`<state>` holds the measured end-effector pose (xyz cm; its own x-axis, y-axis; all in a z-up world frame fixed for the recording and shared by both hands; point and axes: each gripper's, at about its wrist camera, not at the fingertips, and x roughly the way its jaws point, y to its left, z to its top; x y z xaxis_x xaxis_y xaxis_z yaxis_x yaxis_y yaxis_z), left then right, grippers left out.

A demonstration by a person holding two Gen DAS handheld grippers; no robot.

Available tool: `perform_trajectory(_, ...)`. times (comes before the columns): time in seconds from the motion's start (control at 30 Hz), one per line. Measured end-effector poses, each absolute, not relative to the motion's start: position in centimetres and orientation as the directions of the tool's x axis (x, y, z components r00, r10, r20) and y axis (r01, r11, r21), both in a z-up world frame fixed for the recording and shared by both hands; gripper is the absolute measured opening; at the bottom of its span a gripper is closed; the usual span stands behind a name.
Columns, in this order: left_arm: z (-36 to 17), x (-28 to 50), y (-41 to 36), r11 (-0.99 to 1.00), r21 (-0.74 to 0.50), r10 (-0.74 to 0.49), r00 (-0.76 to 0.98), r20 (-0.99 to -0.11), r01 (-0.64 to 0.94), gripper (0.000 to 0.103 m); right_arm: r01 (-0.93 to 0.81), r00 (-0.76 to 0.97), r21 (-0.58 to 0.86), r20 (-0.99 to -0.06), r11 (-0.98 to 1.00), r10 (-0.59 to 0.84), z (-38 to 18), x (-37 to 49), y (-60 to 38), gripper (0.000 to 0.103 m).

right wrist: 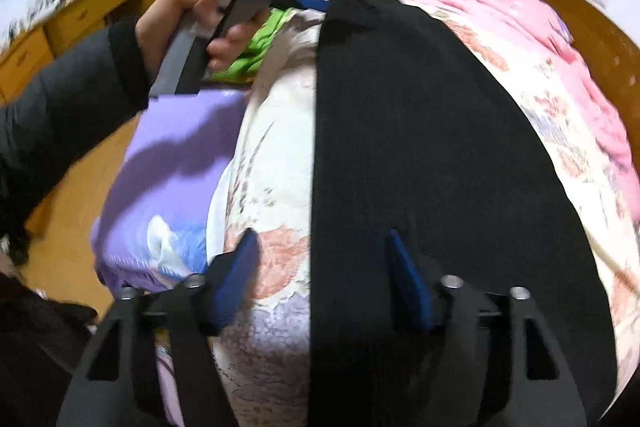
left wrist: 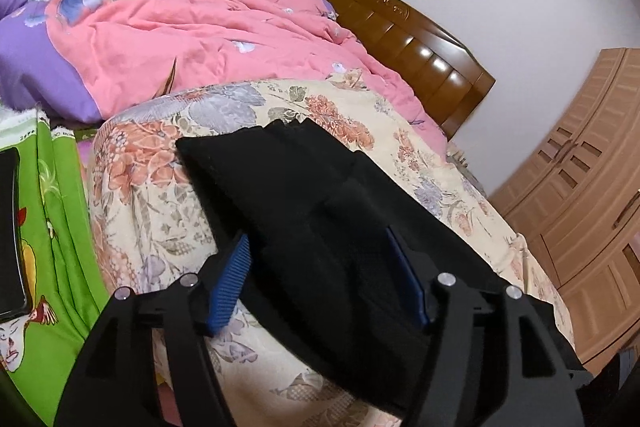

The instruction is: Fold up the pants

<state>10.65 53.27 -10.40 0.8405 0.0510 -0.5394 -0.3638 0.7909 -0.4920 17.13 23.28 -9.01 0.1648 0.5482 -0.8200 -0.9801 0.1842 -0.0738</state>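
Pants [right wrist: 420, 147]: black, laid lengthwise as a long strip on the floral quilt [right wrist: 272, 167] near the bed's side edge.
Left gripper [left wrist: 320, 267]: fingers spread, cloth between them, not pinched.
Right gripper [right wrist: 324, 275]: fingers spread over the strip's edge, nothing pinched.
Step judged: released; regrasp both ends squarely, layers kept aligned.

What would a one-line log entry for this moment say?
pants: flat on quilt | left gripper: open | right gripper: open
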Motion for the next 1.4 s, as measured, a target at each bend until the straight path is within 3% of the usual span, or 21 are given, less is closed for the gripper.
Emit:
perform_trajectory(0.03,-10.2,10.7,53.3,0.785,-0.495,0.061,0.841,-0.538,-0.374,0.059,-0.977,0.168,-0.062,-0.818,0.206,0.55,-8.8,17.7,23.1,0.041)
perform_trajectory(0.07,-10.0,10.6,53.4,0.782,-0.49,0.075,0.838,-0.541,-0.386,0.052,-0.972,0.185,-0.069,-0.817,0.226,0.546,-8.8,18.2,23.1,0.033)
perform_trajectory(0.13,-9.6,10.9,53.6,0.789,-0.445,0.121,0.816,-0.565,-0.425,0.019,-0.968,0.192,-0.065,-0.813,0.242,0.55,-8.9,18.6,23.0,0.016)
perform_trajectory(0.23,-8.4,10.7,53.1,0.818,-0.391,0.161,0.821,-0.548,-0.421,0.016,-0.967,0.21,-0.083,-0.798,0.243,0.564,-8.8,18.3,22.6,0.01)
perform_trajectory(0.37,-6.0,9.5,51.3,0.851,-0.277,0.274,0.826,-0.492,-0.447,0.016,-0.969,0.198,-0.06,-0.77,0.24,0.606,-7.3,17.5,22.1,0.01)
perform_trajectory(0.47,-7.9,10.4,52.6,0.823,-0.276,0.262,0.763,-0.591,-0.496,0.016,-0.968,0.183,-0.039,-0.787,0.249,0.589,-8.3,18.1,22.2,0.01)
perform_trajectory(0.57,-10.7,10.7,53.8,0.806,-0.302,0.234,0.744,-0.626,-0.508,0.024,-0.968,0.147,0.005,-0.797,0.25,0.585,-9.3,18.6,22.6,0.02)
perform_trajectory(0.6,-10.7,10.4,53.9,0.805,-0.302,0.244,0.748,-0.617,-0.511,0.04,-0.97,0.118,0.031,-0.803,0.239,0.585,-9.1,18.7,22.6,0.032)
perform_trajectory(0.63,-10.4,9.8,54.1,0.79,-0.296,0.275,0.742,-0.611,-0.537,0.062,-0.972,0.096,0.051,-0.804,0.229,0.586,-8.9,18.6,22.6,0.053)
perform_trajectory(0.67,-10.0,9.3,54.3,0.775,-0.306,0.293,0.743,-0.601,-0.553,0.068,-0.974,0.075,0.07,-0.801,0.217,0.595,-8.4,18.4,22.2,0.059)
perform_trajectory(0.77,-6.9,6.6,53.2,0.751,-0.332,0.368,0.779,-0.508,-0.571,0.072,-0.967,0.132,0.037,-0.773,0.251,0.621,-6.7,18.4,20.6,0.061)
perform_trajectory(0.83,-4.9,6.0,51.6,0.783,-0.309,0.38,0.809,-0.449,-0.539,0.089,-0.94,0.186,0.062,-0.733,0.336,0.654,-5.2,20.4,18.2,0.061)
perform_trajectory(0.97,-4.8,11.6,47.0,0.901,-0.3,0.112,0.838,-0.534,-0.312,0.09,-0.843,0.316,0.077,-0.731,0.533,0.605,-5.2,26.2,15.2,0.061)
perform_trajectory(1.03,-6.3,15.5,44.1,0.943,-0.231,0.052,0.791,-0.609,-0.239,0.09,-0.796,0.378,0.025,-0.76,0.605,0.528,-6.0,28.9,14.4,0.072)
perform_trajectory(1.1,-8.7,18.8,42.5,0.96,-0.164,0.052,0.716,-0.696,-0.229,0.09,-0.721,0.414,-0.028,-0.818,0.692,0.399,-7.8,31.7,12.9,0.081)
perform_trajectory(1.13,-10.5,20.3,42.5,0.955,-0.127,0.081,0.645,-0.759,-0.268,0.091,-0.71,0.409,-0.031,-0.832,0.704,0.375,-8.7,32.5,11.9,0.081)
perform_trajectory(1.17,-11.5,20.9,42.4,0.952,-0.107,0.101,0.624,-0.775,-0.286,0.094,-0.732,0.409,-0.004,-0.802,0.681,0.436,-8.7,32.5,11.1,0.081)
perform_trajectory(1.23,-11.2,21.2,42.3,0.953,-0.08,0.124,0.62,-0.775,-0.291,0.096,-0.741,0.387,0.006,-0.813,0.671,0.434,-8.6,32.3,9.9,0.081)
perform_trajectory(1.3,-9.7,20.9,41.8,0.937,-0.024,0.192,0.572,-0.797,-0.348,0.093,-0.689,0.458,-0.059,-0.808,0.722,0.371,-7.4,31.6,8.4,0.082)
perform_trajectory(1.4,-5.3,19.4,38.7,0.953,-0.047,0.179,0.681,-0.71,-0.3,0.097,-0.63,0.508,-0.031,-0.771,0.776,0.383,-6.1,31.7,5.3,0.087)
